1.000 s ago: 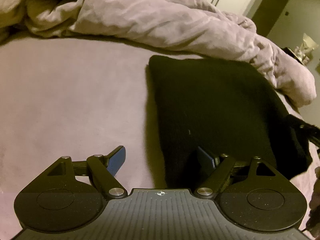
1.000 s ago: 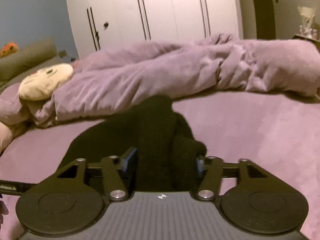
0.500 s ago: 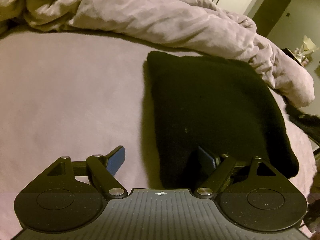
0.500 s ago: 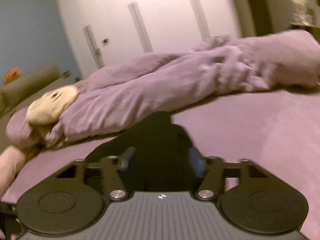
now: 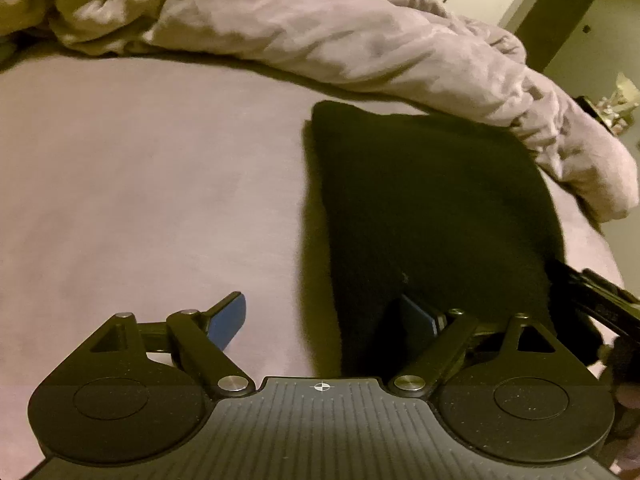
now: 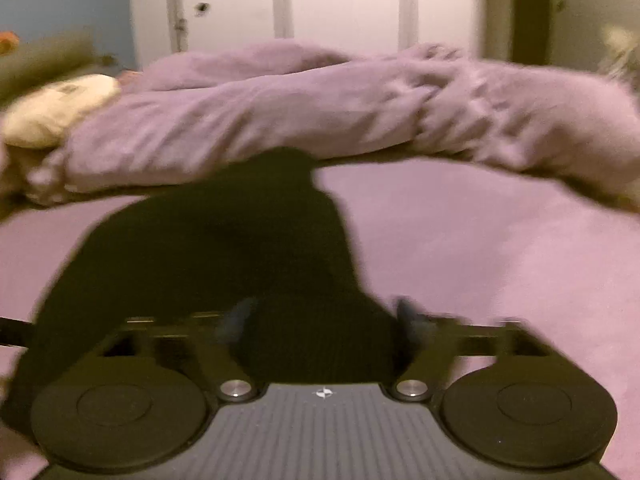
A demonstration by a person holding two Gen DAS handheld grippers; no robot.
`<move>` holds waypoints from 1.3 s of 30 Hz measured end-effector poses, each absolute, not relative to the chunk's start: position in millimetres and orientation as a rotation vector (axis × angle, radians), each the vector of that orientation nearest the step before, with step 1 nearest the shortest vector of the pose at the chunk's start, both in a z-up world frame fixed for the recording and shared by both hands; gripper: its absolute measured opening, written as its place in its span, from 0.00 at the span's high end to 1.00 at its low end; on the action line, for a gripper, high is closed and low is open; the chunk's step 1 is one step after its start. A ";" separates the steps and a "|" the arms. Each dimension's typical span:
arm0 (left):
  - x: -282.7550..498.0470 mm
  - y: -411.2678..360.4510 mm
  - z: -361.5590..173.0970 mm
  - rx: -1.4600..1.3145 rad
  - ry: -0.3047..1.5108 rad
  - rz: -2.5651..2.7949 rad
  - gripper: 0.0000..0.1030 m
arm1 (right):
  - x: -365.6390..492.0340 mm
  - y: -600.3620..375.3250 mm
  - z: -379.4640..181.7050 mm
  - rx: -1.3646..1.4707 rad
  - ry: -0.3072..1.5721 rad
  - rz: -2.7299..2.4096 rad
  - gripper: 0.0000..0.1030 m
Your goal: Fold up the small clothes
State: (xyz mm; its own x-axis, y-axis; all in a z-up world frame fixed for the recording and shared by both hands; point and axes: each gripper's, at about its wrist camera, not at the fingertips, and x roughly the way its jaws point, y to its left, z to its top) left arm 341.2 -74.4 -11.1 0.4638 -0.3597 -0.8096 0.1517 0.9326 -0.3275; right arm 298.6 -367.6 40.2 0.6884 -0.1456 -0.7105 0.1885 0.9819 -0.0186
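Below the rumpled lilac duvet (image 5: pixel 320 28), flat black knit garment (image 5: pixel 424 208) — left gripper (image 5: pixel 320 316) wide open, empty; right gripper (image 6: pixel 324 316) parted, grip unclear — pinch near corners evenly.

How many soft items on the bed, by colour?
Black: 1, the folded garment
Purple: 1, the bunched duvet
Cream: 1, the plush toy
Total: 3
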 end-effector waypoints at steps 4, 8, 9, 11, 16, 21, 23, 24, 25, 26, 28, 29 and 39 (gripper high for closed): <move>346.5 -77.9 -11.2 -0.232 1.073 -0.316 0.14 | 307.5 -394.9 26.2 0.248 0.887 -0.118 0.16; 358.8 -75.6 -12.2 -0.284 1.136 -0.346 0.17 | 323.8 -429.3 5.5 0.501 0.979 -0.036 0.16; 361.8 -73.4 -14.2 -0.314 1.160 -0.349 0.18 | 325.9 -435.4 0.9 0.543 0.988 -0.024 0.16; 367.3 -71.5 -17.5 -0.360 1.195 -0.356 0.19 | 327.5 -441.3 -6.9 0.602 1.003 0.004 0.16; 376.6 -75.8 -29.0 -0.421 1.236 -0.373 0.23 | 324.5 -445.1 -9.1 0.651 0.998 0.059 0.21; 375.4 -78.2 -29.4 -0.455 1.237 -0.390 0.35 | 321.0 -451.9 -9.6 0.680 0.991 0.098 0.27; 377.3 -76.7 -29.9 -0.479 1.245 -0.400 0.36 | 323.2 -454.1 -13.6 0.693 0.993 0.101 0.26; 378.7 -75.5 -31.0 -0.494 1.250 -0.406 0.36 | 323.9 -455.5 -15.6 0.716 0.992 0.094 0.25; 379.8 -74.3 -32.7 -0.507 1.255 -0.412 0.36 | 325.2 -456.0 -18.2 0.731 0.986 0.090 0.22; 381.2 -73.3 -34.5 -0.511 1.261 -0.418 0.34 | 325.8 -454.9 -20.3 0.731 0.978 0.089 0.20; 383.0 -70.0 -37.5 -0.505 1.269 -0.425 0.26 | 325.4 -453.1 -23.4 0.745 0.961 0.091 0.17; 384.2 -68.4 -39.7 -0.512 1.277 -0.429 0.25 | 326.2 -453.2 -26.0 0.763 0.955 0.093 0.16; 396.5 -74.8 -54.6 -0.633 1.277 -0.505 0.26 | 335.0 -449.9 -33.6 0.794 0.955 0.122 0.16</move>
State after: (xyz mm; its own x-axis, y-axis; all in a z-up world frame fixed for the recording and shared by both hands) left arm 396.5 -74.8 -54.6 0.2232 -0.6664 -0.7114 0.0007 0.7299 -0.6835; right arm 335.0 -449.9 -33.6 0.5937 0.4254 -0.6830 0.2394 0.7169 0.6547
